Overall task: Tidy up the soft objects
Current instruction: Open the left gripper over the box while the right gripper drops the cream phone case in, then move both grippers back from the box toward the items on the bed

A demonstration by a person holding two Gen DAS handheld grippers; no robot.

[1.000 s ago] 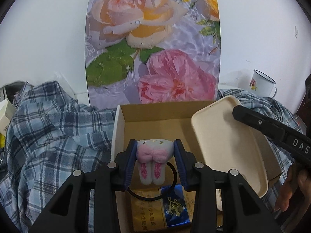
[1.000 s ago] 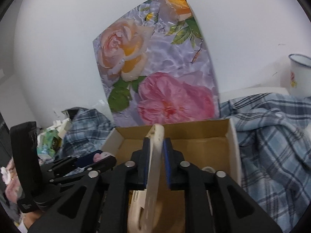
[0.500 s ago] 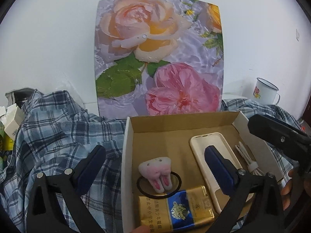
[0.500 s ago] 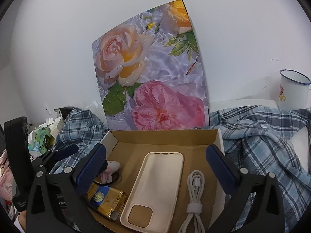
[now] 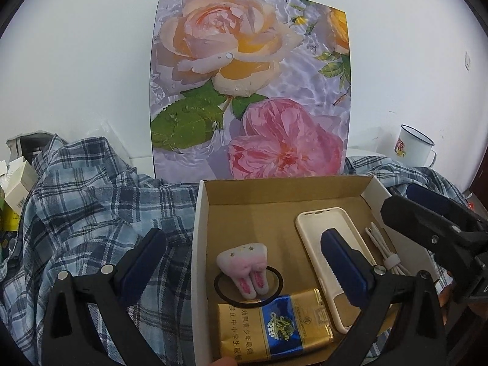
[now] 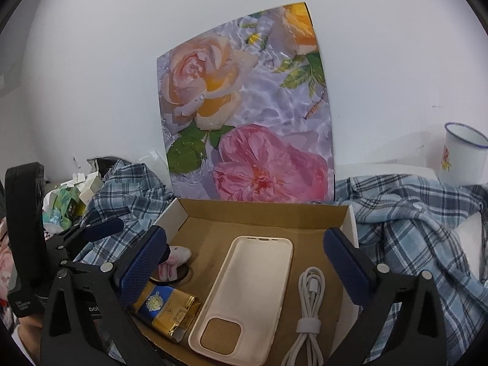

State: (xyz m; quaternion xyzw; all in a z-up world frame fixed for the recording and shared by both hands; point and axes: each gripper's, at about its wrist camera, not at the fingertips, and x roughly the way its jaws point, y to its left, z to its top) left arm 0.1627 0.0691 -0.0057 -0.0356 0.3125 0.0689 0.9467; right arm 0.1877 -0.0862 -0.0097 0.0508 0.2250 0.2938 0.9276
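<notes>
An open cardboard box (image 5: 289, 187) (image 6: 262, 206) sits on a plaid shirt. On its floor lies a white-and-pink plush hair tie (image 5: 242, 270) (image 6: 175, 257) with a black elastic loop. Beside it are a cream phone case (image 5: 328, 228) (image 6: 247, 292), a coiled white cable (image 5: 384, 250) (image 6: 306, 302) and a gold-and-blue packet (image 5: 274, 329) (image 6: 167, 308). My left gripper (image 5: 241, 235) stands open above the plush tie, touching nothing. Over the phone case and cable, my right gripper (image 6: 244, 233) is open too and holds nothing.
A blue plaid shirt (image 5: 91, 201) (image 6: 411, 213) spreads around the box. A flower-print board (image 5: 250, 91) leans on the white wall behind. A white enamel mug (image 5: 411, 149) (image 6: 462, 155) stands far right. Small cartons and wrappers (image 6: 70, 201) pile up at the left.
Both grippers have opened wide. The left one let go of the plush hair tie, the right one let go of the phone case. Both things now lie flat in the box.
</notes>
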